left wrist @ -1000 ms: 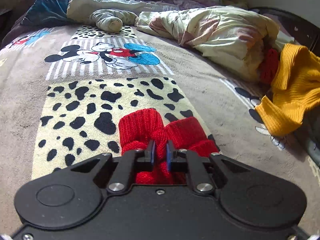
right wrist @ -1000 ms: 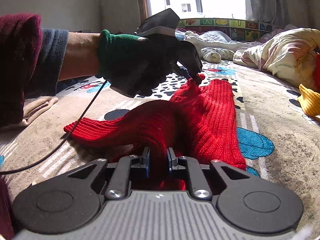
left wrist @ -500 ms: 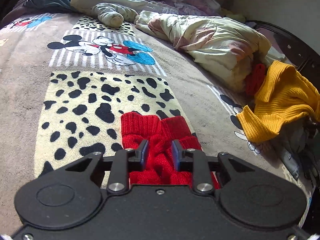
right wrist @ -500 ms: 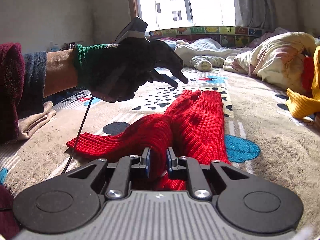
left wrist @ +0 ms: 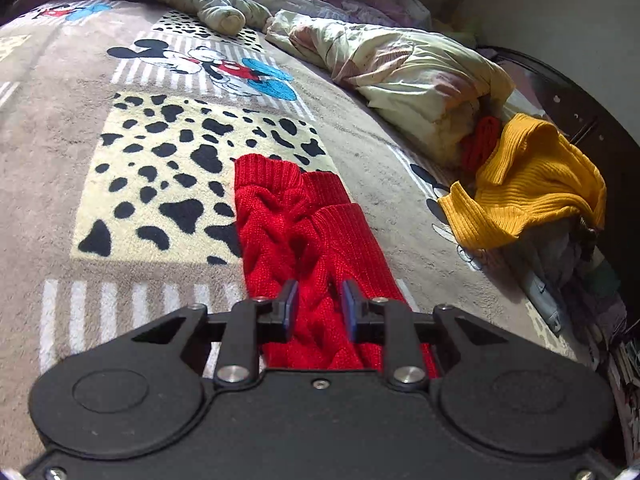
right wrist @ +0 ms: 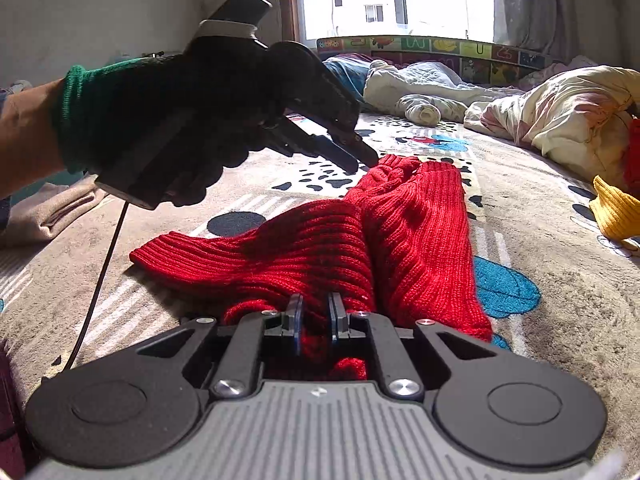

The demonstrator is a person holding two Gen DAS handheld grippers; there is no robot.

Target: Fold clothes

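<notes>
A red knit garment [left wrist: 296, 216] lies stretched along the cartoon-print blanket [left wrist: 160, 152], its sleeve ends side by side at the far end. My left gripper [left wrist: 318, 304] hovers over the near part of the knit. Its jaws are opening, and the cloth lies under the gap with neither pad pressing on it. In the right wrist view the same garment [right wrist: 404, 216] runs away from me, and my right gripper [right wrist: 316, 316] is shut on a bunched fold of it. A gloved hand holds the left gripper [right wrist: 362, 160] just above the garment's far end.
A yellow knit garment [left wrist: 532, 184] lies heaped at the right with a red piece [left wrist: 480, 140] beside it. A crumpled pale quilt [left wrist: 420, 76] and rolled white bedding [left wrist: 224, 16] lie farther back. A dark bed frame [left wrist: 580, 112] bounds the right side. Folded beige cloth [right wrist: 48, 208] lies at the left.
My left gripper has let go of the red knit, spread its jaws and drawn back along the garment. The right gripper has kept its grip and place.
</notes>
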